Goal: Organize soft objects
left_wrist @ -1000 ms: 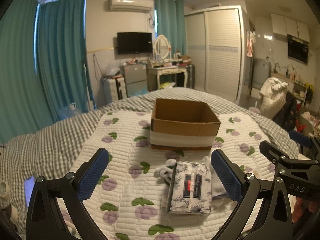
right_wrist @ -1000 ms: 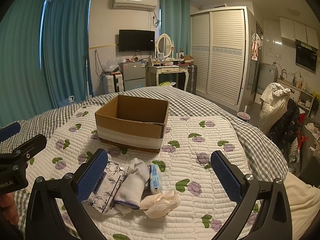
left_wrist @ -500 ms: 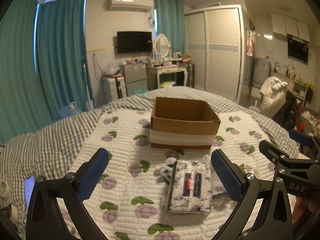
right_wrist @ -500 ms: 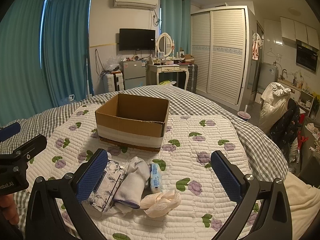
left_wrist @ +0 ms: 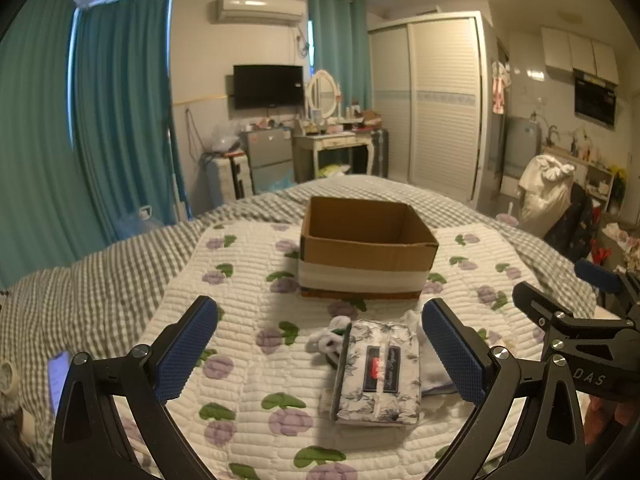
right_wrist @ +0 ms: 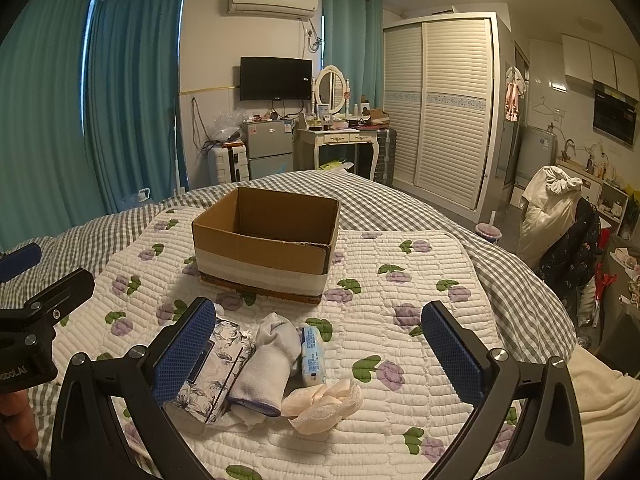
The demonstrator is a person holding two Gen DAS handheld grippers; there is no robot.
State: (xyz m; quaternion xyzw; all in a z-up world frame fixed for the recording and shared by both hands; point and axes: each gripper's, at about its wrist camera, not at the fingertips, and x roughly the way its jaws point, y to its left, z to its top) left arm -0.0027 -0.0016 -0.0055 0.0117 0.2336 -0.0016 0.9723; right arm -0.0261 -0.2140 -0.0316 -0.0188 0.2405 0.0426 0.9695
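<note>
both grippers, left (left_wrist: 320, 344) and right (right_wrist: 320, 344), jaws spread, holding nothing; tissue pack (left_wrist: 378, 374), sock (right_wrist: 262, 372), open box (right_wrist: 266, 240) mid-bed.

The bed (right_wrist: 400, 204) wears a grey checked cover, and a white quilted mat (right_wrist: 400, 312) with purple flowers lies over it. On the mat stands an open cardboard box (right_wrist: 266, 244). Nearer, close together, lie a floral tissue pack (left_wrist: 378, 372), a rolled white sock (right_wrist: 264, 368), a small blue-and-white packet (right_wrist: 312, 356) and a cream lace cloth (right_wrist: 324, 402).
</note>
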